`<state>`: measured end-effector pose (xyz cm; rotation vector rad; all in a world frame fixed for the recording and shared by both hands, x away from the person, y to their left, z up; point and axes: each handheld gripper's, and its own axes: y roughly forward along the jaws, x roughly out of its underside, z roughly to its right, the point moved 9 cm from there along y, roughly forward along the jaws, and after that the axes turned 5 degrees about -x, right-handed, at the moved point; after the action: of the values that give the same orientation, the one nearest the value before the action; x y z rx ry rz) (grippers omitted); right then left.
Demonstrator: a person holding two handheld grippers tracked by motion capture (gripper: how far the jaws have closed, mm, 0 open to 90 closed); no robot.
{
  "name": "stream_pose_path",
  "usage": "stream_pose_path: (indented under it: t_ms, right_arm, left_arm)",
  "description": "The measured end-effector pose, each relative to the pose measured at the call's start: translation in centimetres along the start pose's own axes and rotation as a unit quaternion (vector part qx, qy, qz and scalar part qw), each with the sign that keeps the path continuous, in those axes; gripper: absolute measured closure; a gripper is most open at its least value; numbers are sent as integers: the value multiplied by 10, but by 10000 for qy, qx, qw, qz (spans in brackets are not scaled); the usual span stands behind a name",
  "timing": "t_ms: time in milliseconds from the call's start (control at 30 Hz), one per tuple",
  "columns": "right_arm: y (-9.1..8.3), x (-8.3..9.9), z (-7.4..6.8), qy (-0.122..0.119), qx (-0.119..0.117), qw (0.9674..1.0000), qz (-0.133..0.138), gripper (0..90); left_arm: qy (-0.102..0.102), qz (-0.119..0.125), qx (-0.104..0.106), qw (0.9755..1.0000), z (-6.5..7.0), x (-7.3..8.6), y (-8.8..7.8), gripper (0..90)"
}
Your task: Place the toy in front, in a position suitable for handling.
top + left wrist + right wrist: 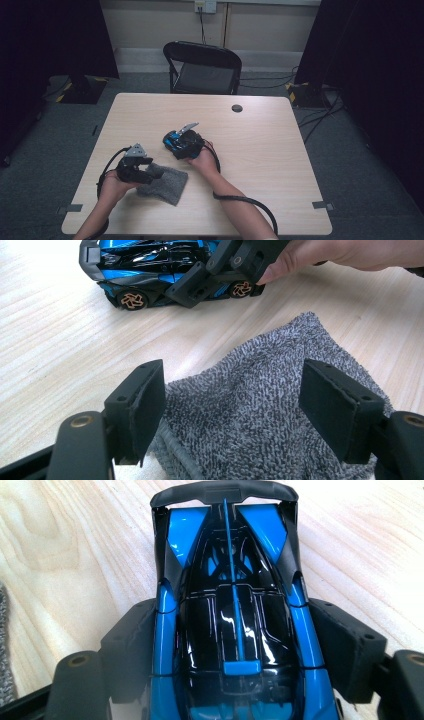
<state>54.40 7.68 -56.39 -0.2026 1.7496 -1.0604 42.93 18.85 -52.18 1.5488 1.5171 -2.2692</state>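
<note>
On the left of the light wooden tabletop (260,165), the left gripper (145,167) is sitting with its jaws spread wide apart over the near corner of a crumpled grey knitted cloth (165,184); its own view is showing the cloth's looped weave (260,410) between the pads, gripping nothing. Just right of the cloth, the right gripper (175,145) is resting its jaws against both flanks of a glossy blue and black toy sports car (232,625), clamped on it. The left gripper view is revealing the car's gold-spoked wheels (132,300). Beyond the cloth, a black folding chair (205,67) is standing on grey carpet. No lettering is readable.
</note>
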Motion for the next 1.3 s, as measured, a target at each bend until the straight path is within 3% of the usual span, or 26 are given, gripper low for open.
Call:
stream_pose_path:
  t_ms: [467, 767, 1067, 1300]
  right_arm:
    - [-4, 1, 0, -63, -156, 9998, -95, 264]
    - [-15, -4, 2, -173, -227, 9995, -133, 264]
    - [-40, -1, 16, -46, -254, 9996, -71, 265]
    - [-66, 17, 30, -123, -186, 9996, -182, 264]
  left_arm:
    - [-6, 3, -33, 10000, -2, 0, 0, 266]
    - [2, 38, -36, 10000, -1, -2, 1, 266]
    - [12, 28, -38, 10000, -1, -1, 0, 266]
    - [36, 30, -34, 10000, 1, -3, 1, 266]
